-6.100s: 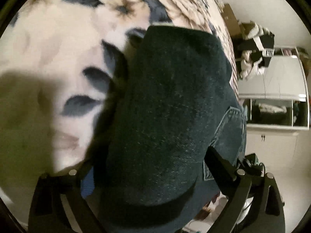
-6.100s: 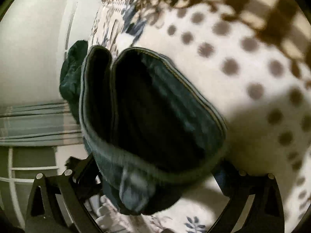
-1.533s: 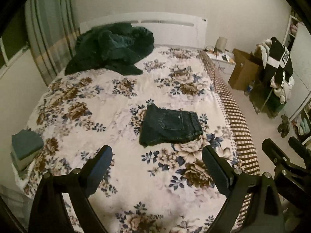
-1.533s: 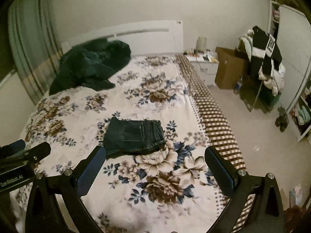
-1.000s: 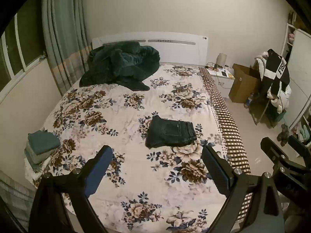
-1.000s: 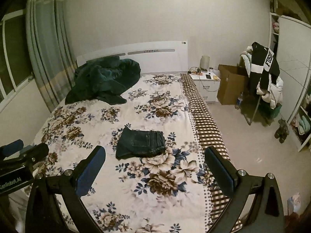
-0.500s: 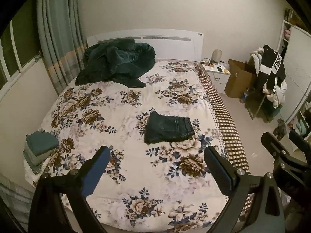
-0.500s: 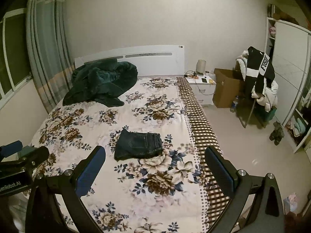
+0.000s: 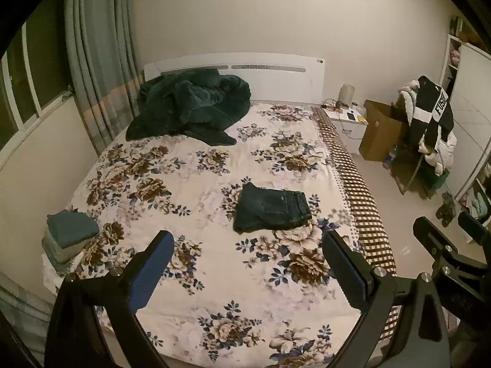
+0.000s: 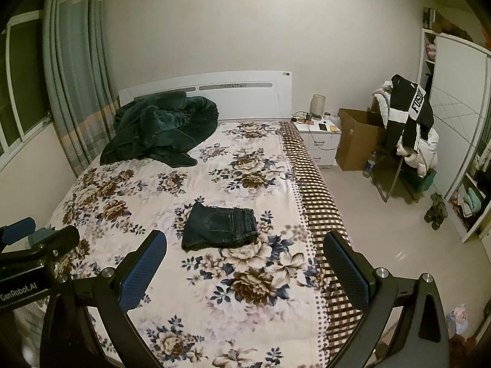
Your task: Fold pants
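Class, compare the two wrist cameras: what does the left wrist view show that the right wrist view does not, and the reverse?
Only the left wrist view shows the stack of folded teal clothes at the bed's near left corner, and the right gripper. Only the right wrist view shows the left gripper and its GenRobot.AI label. Both show the folded dark jeans lying on the floral bed, the green blanket, the nightstand and the cardboard box.
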The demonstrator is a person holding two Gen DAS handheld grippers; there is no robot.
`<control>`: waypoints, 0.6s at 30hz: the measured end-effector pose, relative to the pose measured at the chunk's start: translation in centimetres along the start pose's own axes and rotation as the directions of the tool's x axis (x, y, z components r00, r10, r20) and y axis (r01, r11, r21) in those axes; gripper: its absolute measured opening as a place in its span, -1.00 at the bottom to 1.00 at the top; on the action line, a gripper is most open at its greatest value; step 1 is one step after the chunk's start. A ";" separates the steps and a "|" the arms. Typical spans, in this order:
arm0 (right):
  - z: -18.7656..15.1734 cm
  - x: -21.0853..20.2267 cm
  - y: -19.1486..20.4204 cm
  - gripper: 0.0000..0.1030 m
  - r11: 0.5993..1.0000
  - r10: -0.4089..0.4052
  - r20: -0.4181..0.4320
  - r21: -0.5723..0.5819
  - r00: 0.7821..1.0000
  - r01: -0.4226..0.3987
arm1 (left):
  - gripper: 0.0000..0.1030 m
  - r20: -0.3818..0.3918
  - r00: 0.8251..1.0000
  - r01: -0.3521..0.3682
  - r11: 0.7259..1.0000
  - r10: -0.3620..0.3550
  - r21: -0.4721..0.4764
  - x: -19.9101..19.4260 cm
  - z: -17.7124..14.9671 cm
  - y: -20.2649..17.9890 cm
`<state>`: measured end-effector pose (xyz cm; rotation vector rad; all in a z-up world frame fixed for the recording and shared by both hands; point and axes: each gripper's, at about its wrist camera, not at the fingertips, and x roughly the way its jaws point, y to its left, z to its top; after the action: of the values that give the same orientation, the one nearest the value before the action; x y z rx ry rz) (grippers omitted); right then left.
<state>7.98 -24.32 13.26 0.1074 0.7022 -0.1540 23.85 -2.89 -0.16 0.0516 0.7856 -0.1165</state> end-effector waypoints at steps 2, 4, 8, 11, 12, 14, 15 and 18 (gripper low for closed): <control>-0.1 -0.2 0.1 1.00 1.000 0.003 0.000 0.001 1.000 -0.003 | 0.91 0.011 1.000 -0.014 1.000 0.014 0.000 -0.2 -0.1 0.2; -0.1 0.0 0.1 1.00 1.000 0.006 -0.001 -0.001 1.000 -0.006 | 0.91 0.025 0.999 -0.025 1.000 0.025 -0.003 -0.5 -0.1 0.3; -0.3 -0.4 0.3 1.00 1.000 0.010 -0.001 -0.005 1.000 -0.010 | 0.91 0.032 0.999 -0.031 1.000 0.031 -0.003 -0.7 -0.3 0.4; -0.3 -0.3 0.3 1.00 1.000 0.010 -0.001 -0.001 1.000 -0.010 | 0.91 0.031 0.999 -0.030 1.000 0.030 -0.002 -0.7 -0.2 0.4; -0.3 -0.2 0.2 1.00 1.000 0.010 -0.002 -0.003 1.000 -0.010 | 0.91 0.033 0.999 -0.032 0.999 0.032 -0.001 -0.8 -0.2 0.4; -0.4 -0.3 0.2 1.00 1.000 0.006 0.000 -0.003 1.000 -0.006 | 0.91 0.033 0.999 -0.032 0.999 0.032 -0.003 -0.8 -0.2 0.4; -0.3 -0.4 0.3 1.00 1.000 0.008 -0.001 -0.003 1.000 -0.008 | 0.91 0.033 0.999 -0.029 1.000 0.030 -0.004 -0.8 -0.2 0.4; -0.3 -0.5 0.5 1.00 1.000 0.004 0.001 -0.003 1.000 -0.004 | 0.91 0.031 0.999 -0.031 1.000 0.031 -0.002 -0.8 -0.3 0.4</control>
<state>7.46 -23.74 13.40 0.1064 0.7015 -0.1491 23.17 -2.39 0.20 0.0602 0.7534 -0.0871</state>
